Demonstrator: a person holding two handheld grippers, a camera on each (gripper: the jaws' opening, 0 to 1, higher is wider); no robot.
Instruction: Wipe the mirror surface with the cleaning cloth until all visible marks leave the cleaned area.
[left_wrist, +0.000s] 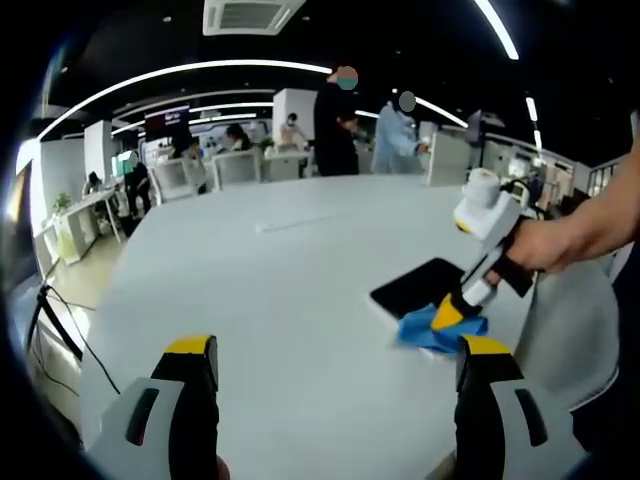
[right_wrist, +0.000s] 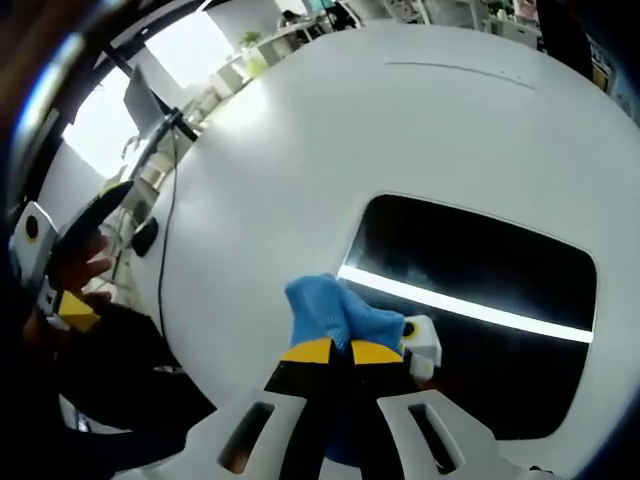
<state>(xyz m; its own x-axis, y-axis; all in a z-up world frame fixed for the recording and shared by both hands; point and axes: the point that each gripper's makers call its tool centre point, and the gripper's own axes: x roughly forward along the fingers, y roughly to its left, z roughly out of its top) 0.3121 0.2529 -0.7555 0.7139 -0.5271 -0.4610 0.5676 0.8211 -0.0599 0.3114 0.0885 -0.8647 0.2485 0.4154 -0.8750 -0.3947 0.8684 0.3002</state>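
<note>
The mirror (right_wrist: 470, 290) is a dark rectangle lying flat on the white table (right_wrist: 330, 130), with a bright ceiling light reflected as a strip across it. My right gripper (right_wrist: 342, 352) is shut on the blue cleaning cloth (right_wrist: 330, 305), pressing it at the mirror's near left corner. In the left gripper view, the right gripper (left_wrist: 455, 312), held by a hand, bears down on the cloth (left_wrist: 435, 332) at the near edge of the mirror (left_wrist: 420, 285). My left gripper (left_wrist: 335, 350) hangs open over bare table, well left of the mirror, holding nothing.
Past the table's far edge stand several people (left_wrist: 335, 130) among desks and chairs. Cables (left_wrist: 60, 320) hang off the table's left side. A thin pale strip (left_wrist: 290, 222) lies on the table (left_wrist: 250, 280) toward the far side.
</note>
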